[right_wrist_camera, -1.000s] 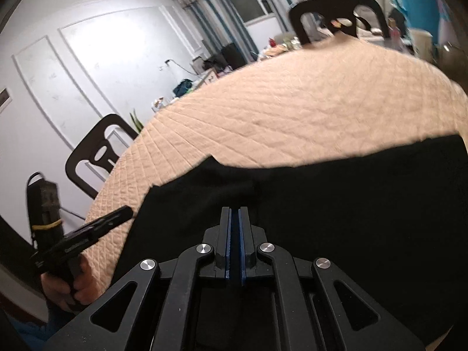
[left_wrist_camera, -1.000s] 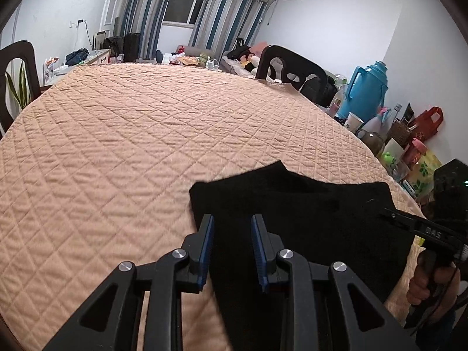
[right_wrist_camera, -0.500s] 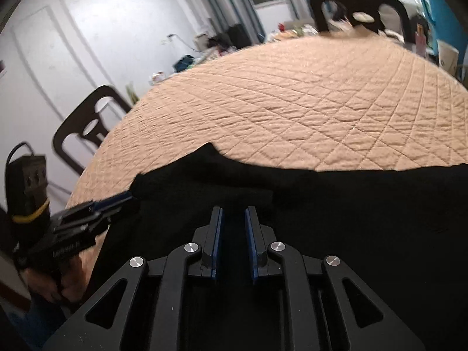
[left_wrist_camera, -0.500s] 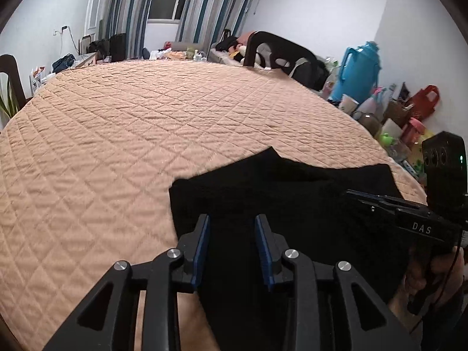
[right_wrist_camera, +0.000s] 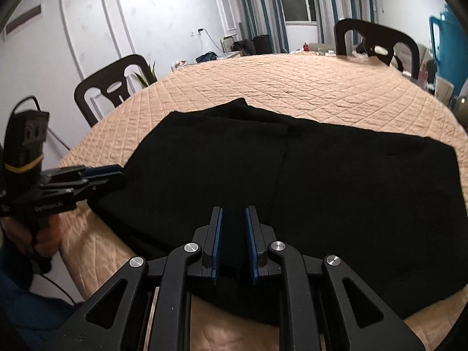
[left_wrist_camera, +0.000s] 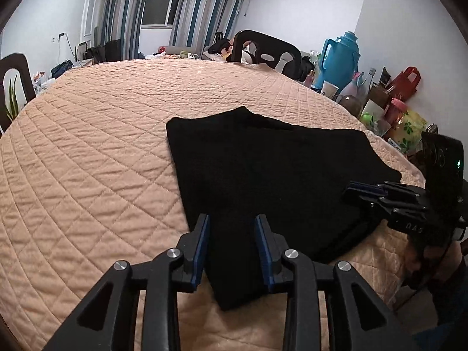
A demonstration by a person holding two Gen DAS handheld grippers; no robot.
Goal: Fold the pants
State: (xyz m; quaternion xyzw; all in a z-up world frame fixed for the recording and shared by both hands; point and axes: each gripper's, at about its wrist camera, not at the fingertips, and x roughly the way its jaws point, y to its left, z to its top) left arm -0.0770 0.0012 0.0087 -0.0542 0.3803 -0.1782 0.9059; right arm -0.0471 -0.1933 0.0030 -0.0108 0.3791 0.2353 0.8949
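Observation:
Black folded pants (left_wrist_camera: pixel 263 169) lie flat on the peach quilted table cover (left_wrist_camera: pixel 87 161), near its front edge. My left gripper (left_wrist_camera: pixel 231 219) hovers open above the pants' near left corner, with nothing pinched between its blue pads. In the right wrist view the pants (right_wrist_camera: pixel 321 175) fill the middle, and my right gripper (right_wrist_camera: pixel 234 210) stands open over their near edge, gripping nothing. Each gripper shows in the other's view: the right gripper (left_wrist_camera: pixel 365 190) at the pants' right side, the left gripper (right_wrist_camera: pixel 102 172) at their left corner, each held by a hand.
Dark chairs stand around the table: a chair (left_wrist_camera: pixel 269 52) at the far side, another chair (right_wrist_camera: pixel 111 87) at the left. A blue thermos (left_wrist_camera: pixel 339 58), cups and bags crowd a side surface at the right. The table cover stretches wide beyond the pants.
The right gripper's jaws have gone from shut to open, letting go of the pants. Both grippers have drawn back toward the near edge, and the right one has rolled level.

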